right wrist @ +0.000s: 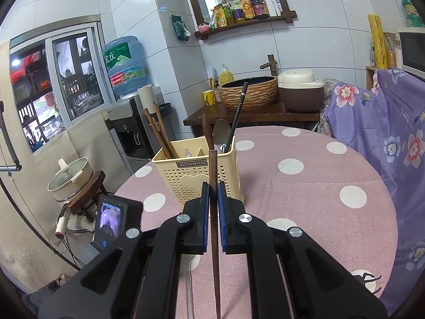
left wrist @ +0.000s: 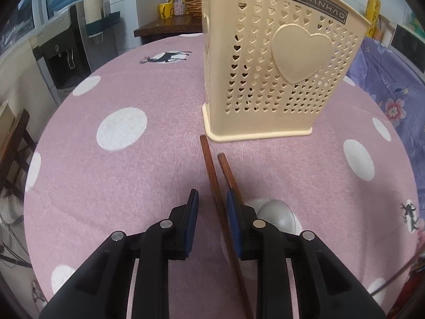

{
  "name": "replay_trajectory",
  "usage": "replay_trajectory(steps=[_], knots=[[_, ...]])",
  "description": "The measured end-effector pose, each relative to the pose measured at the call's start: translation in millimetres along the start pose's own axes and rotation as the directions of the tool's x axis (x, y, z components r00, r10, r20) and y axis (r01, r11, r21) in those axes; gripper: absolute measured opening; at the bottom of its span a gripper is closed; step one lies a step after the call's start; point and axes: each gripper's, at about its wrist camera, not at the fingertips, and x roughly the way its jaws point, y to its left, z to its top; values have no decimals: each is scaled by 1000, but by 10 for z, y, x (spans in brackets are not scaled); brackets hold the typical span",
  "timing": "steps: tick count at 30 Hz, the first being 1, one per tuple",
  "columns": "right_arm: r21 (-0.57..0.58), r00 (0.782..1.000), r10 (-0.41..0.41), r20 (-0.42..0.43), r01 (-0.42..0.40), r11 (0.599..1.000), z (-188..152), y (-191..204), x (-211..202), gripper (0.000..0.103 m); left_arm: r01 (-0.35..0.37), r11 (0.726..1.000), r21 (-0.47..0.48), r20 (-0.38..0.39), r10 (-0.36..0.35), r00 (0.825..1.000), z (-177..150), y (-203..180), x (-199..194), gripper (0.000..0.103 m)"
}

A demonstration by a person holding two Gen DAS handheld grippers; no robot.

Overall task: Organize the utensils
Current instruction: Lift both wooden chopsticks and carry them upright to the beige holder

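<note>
Two brown wooden chopsticks lie on the pink dotted tablecloth in front of a cream perforated utensil holder (left wrist: pixel 279 66). My left gripper (left wrist: pixel 212 195) is open and low over them. One chopstick (left wrist: pixel 209 164) runs between its fingers, close to the right pad with a gap on the left. The second chopstick (left wrist: pixel 227 170) passes under the right finger. A metal spoon (left wrist: pixel 276 212) lies beside that finger. My right gripper (right wrist: pixel 213 186) is shut on a third wooden chopstick (right wrist: pixel 212 164), held above the table and pointing at the holder (right wrist: pixel 196 175). The holder contains chopsticks (right wrist: pixel 159 133) and a spoon (right wrist: pixel 221 133).
The round table (right wrist: pixel 318 175) carries a pink cloth with white dots. A purple floral cover (right wrist: pixel 385 133) rises along its right side. A water dispenser (right wrist: pixel 127 122), a pot on a stool (right wrist: pixel 71 178) and a dark counter with a basin (right wrist: pixel 249 93) stand beyond the table's far edge.
</note>
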Motion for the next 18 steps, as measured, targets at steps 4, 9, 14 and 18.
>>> replay_trajectory(steps=[4, 9, 14, 18], knots=[[0, 1000, 5, 3, -5, 1000, -8, 27, -25, 7, -43, 999, 2, -2, 43, 999, 152, 14, 105, 15], [-1, 1000, 5, 1, -5, 1000, -14, 40, -40, 7, -59, 998, 5, 4, 59, 998, 180, -14, 135, 10], [2, 1000, 9, 1, -9, 1000, -26, 54, -53, 7, -32, 999, -31, 12, 32, 999, 167, 25, 112, 8], [14, 1000, 25, 3, -25, 1000, -15, 36, -63, 7, 8, 999, -52, 66, -5, 998, 170, 114, -86, 8]])
